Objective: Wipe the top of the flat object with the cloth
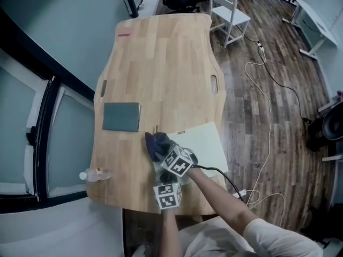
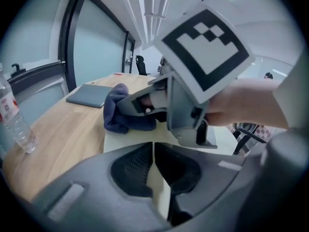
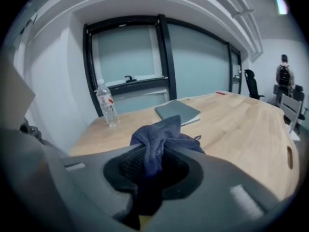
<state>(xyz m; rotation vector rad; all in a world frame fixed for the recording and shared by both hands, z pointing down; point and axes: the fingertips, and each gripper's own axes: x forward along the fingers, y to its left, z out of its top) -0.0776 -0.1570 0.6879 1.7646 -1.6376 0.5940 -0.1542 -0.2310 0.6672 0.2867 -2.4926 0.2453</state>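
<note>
A flat grey object lies on the left part of the wooden table; it also shows in the left gripper view and beyond the jaws in the right gripper view. My right gripper is shut on a dark blue cloth, which bunches up out of the jaws. In the head view the cloth sits just right of the flat object's near corner, apart from it. My left gripper is shut on nothing, just behind the right gripper.
A pale mat lies under both grippers near the table's front edge. A clear water bottle lies at the front left corner. A small red item sits far left. A white chair and a floor cable are to the right.
</note>
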